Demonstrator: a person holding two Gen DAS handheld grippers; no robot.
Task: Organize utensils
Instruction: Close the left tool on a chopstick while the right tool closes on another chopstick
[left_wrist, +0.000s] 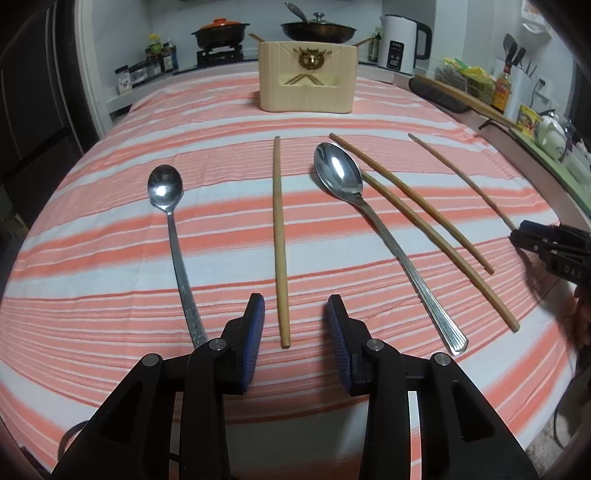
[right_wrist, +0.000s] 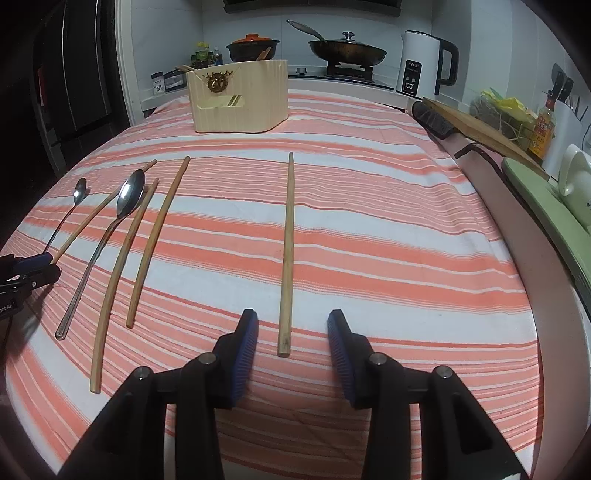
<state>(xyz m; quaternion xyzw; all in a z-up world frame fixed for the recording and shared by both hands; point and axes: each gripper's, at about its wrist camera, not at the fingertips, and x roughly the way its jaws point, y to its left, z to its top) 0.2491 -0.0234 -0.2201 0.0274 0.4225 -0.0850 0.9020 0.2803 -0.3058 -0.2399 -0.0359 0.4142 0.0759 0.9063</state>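
Observation:
On the striped cloth (left_wrist: 110, 258), a pale chopstick (left_wrist: 279, 240) runs away from my left gripper (left_wrist: 295, 304). The gripper is open, its blue pads either side of the stick's near end and clear of it. To its left lies a small spoon (left_wrist: 173, 236); to its right a large spoon (left_wrist: 369, 221) and two darker chopsticks (left_wrist: 424, 221). In the right wrist view my right gripper (right_wrist: 291, 319) is open astride the near end of another chopstick (right_wrist: 288, 251), not touching it. A wooden utensil holder (left_wrist: 308, 77) stands at the far edge of the cloth.
Behind the holder are a stove with a wok (left_wrist: 317, 31) and a pot (left_wrist: 219, 33), and a white kettle (left_wrist: 400, 44). A wooden board (right_wrist: 480, 129), bottles and a green tray (right_wrist: 546, 206) crowd the right edge. The table's front edge is just under both grippers.

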